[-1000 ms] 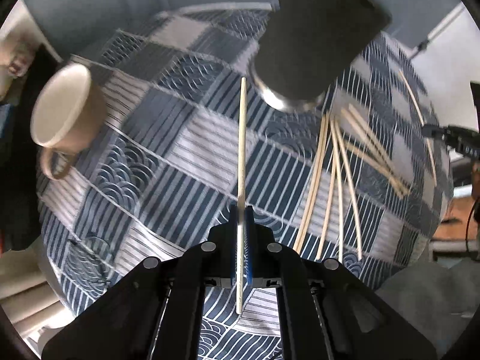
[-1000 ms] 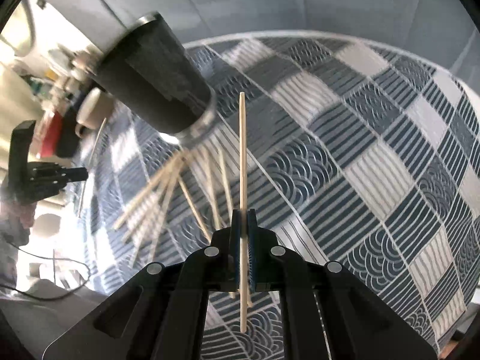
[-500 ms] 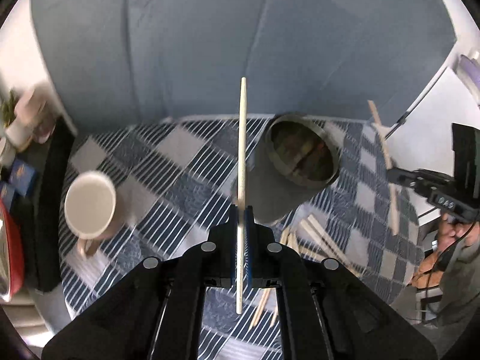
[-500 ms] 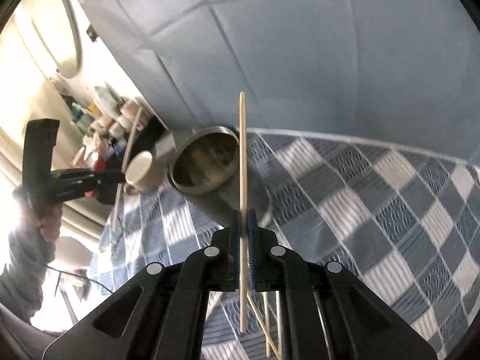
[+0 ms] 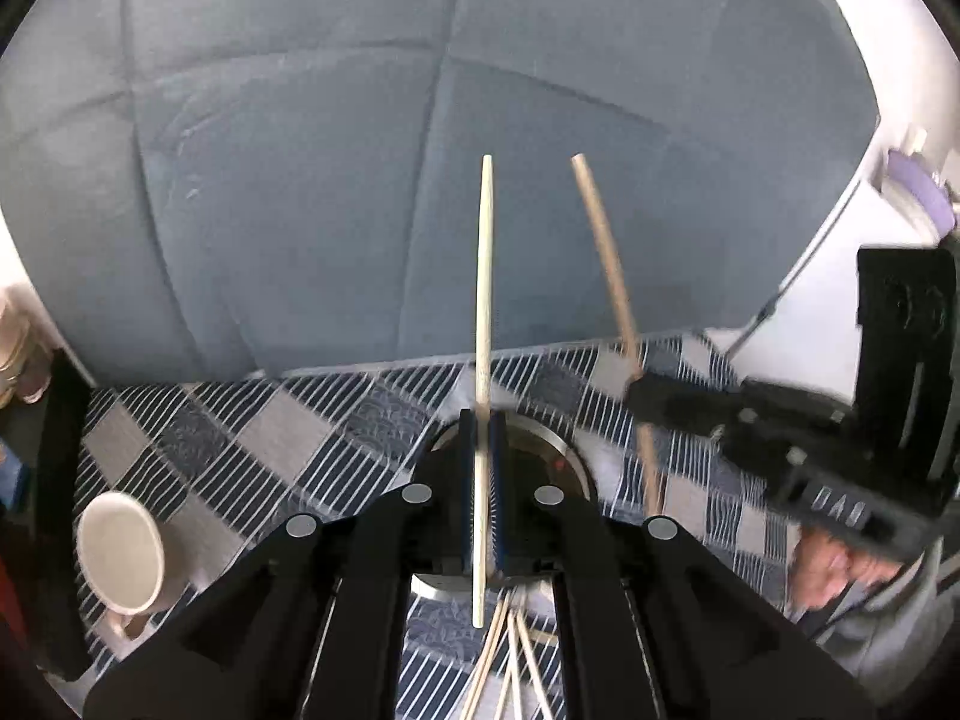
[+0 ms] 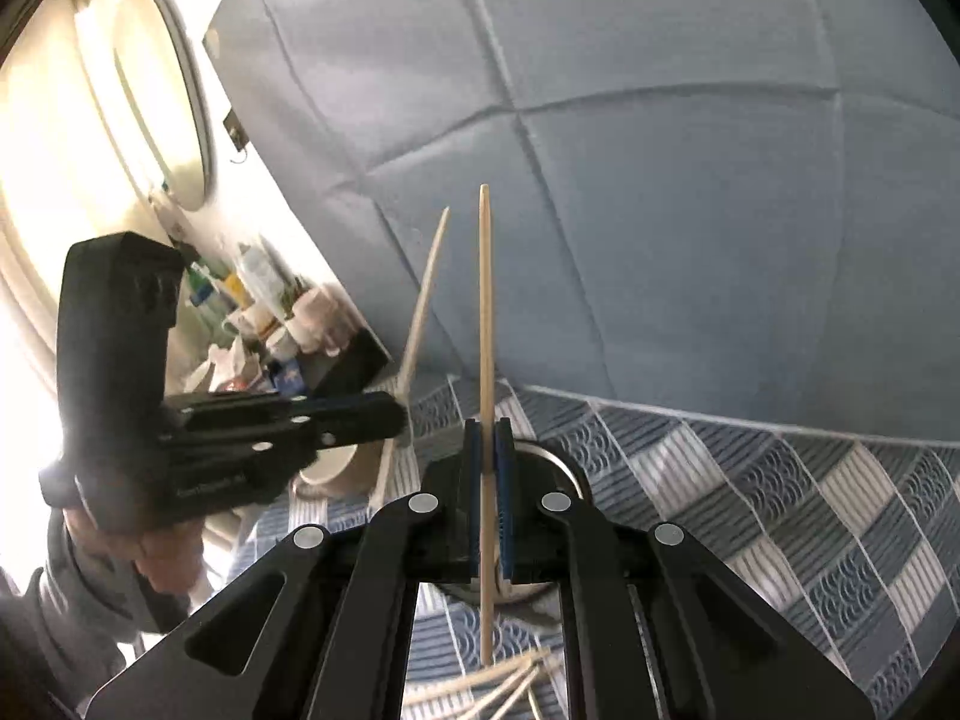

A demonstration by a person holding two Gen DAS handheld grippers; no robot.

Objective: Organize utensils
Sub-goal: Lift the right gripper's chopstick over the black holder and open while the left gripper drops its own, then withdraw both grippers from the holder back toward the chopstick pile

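In the left wrist view my left gripper (image 5: 482, 420) is shut on a pale wooden chopstick (image 5: 485, 300) that stands up between the pads. The dark metal cup (image 5: 561, 450) sits just below, mostly hidden by the fingers. My right gripper (image 6: 487, 426) is likewise shut on a second chopstick (image 6: 485, 300) over the same cup's rim (image 6: 561, 459). Each view shows the other gripper close beside it: the right gripper (image 5: 635, 389) with its chopstick (image 5: 603, 252), and the left gripper (image 6: 397, 411) with its chopstick (image 6: 423, 300). Several loose chopsticks (image 5: 510, 660) lie on the cloth in front of the cup.
A blue and white checked tablecloth (image 5: 288, 438) covers the table, with a blue padded backrest (image 5: 300, 180) behind it. A cream mug (image 5: 120, 552) stands at the left. Bottles and clutter (image 6: 258, 324) crowd a shelf beyond the table. A person's hand (image 5: 834, 564) holds the right gripper.
Both grippers rose and tipped upward from low over the cloth, each keeping its chopstick. The cup went from ahead of the fingers to beneath them, and the two grippers drew close together.
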